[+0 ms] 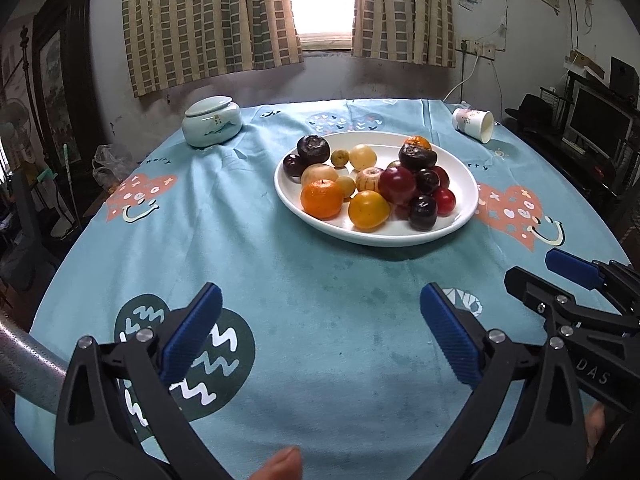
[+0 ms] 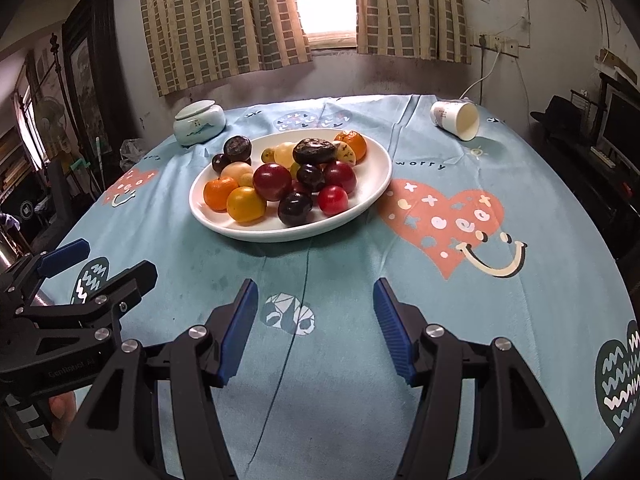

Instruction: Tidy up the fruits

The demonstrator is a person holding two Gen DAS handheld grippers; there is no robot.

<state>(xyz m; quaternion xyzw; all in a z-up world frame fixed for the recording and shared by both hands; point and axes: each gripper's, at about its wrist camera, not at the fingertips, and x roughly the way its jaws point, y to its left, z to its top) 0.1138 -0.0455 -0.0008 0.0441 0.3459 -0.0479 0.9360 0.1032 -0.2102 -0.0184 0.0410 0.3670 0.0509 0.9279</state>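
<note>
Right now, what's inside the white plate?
The white plate holds piled fruit: an orange tangerine, a yellow fruit, red and dark ones. Whatever lies beneath the pile is covered.

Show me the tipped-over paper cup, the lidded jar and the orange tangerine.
paper cup (image 2: 456,120), right wrist view, on its side wall.
lidded ceramic jar (image 1: 211,122), left wrist view, on its body.
tangerine (image 1: 322,199), left wrist view, on its peel.

A lidded pale-green ceramic jar (image 1: 212,121) stands far left on the blue patterned tablecloth (image 1: 320,320); a white paper cup (image 1: 473,124) lies tipped far right.
</note>
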